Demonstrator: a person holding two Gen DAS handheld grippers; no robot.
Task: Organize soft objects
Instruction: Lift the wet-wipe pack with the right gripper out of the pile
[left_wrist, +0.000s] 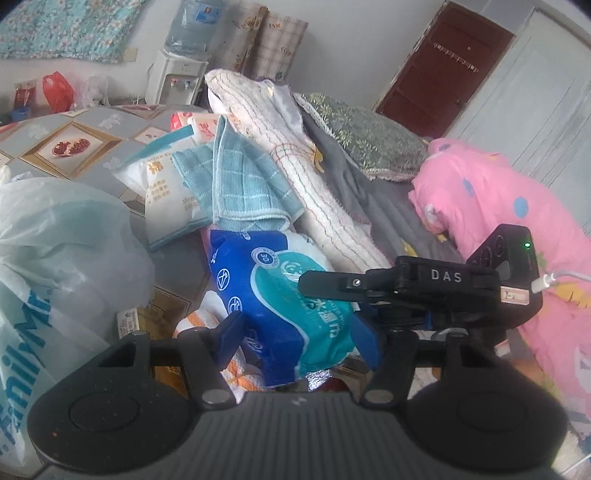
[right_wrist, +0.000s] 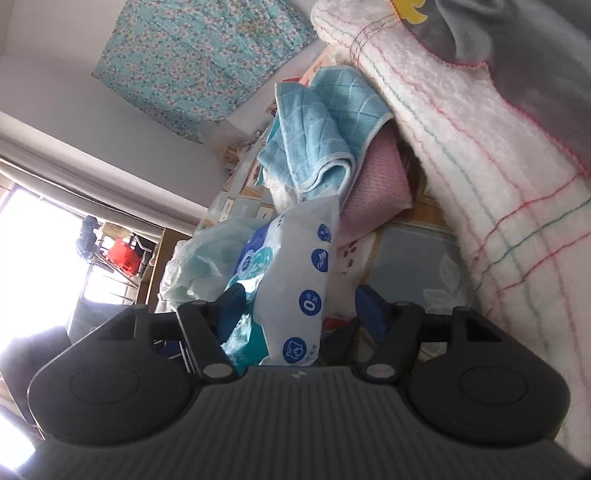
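One blue and teal tissue pack (left_wrist: 273, 295) sits between the jaws of the left gripper (left_wrist: 295, 338); both blue pads press against its sides, so the left jaws are grasping it. It stretches forward from the pads, its far end resting just below one folded light blue towel (left_wrist: 240, 184). The right gripper (left_wrist: 388, 284) reaches in from the right side, its black finger lying over the pack's upper right edge.

In the right wrist view, the same pack (right_wrist: 295, 280) stands between the jaws of the right gripper (right_wrist: 301, 314), but the pads stand off it on both sides: the right jaws are released. Beyond them, the light blue towel (right_wrist: 321, 136) lies on one pink folded cloth (right_wrist: 376, 184).

Ahead of the left jaws and to the right, one white striped blanket (left_wrist: 306, 170) runs diagonally. One white wipes pack (left_wrist: 162, 181) lies ahead to the left, one large plastic bag (left_wrist: 55, 251) far left, one pink spotted quilt (left_wrist: 509, 206) far right, and one green patterned pillow (left_wrist: 369, 140) behind the blanket.
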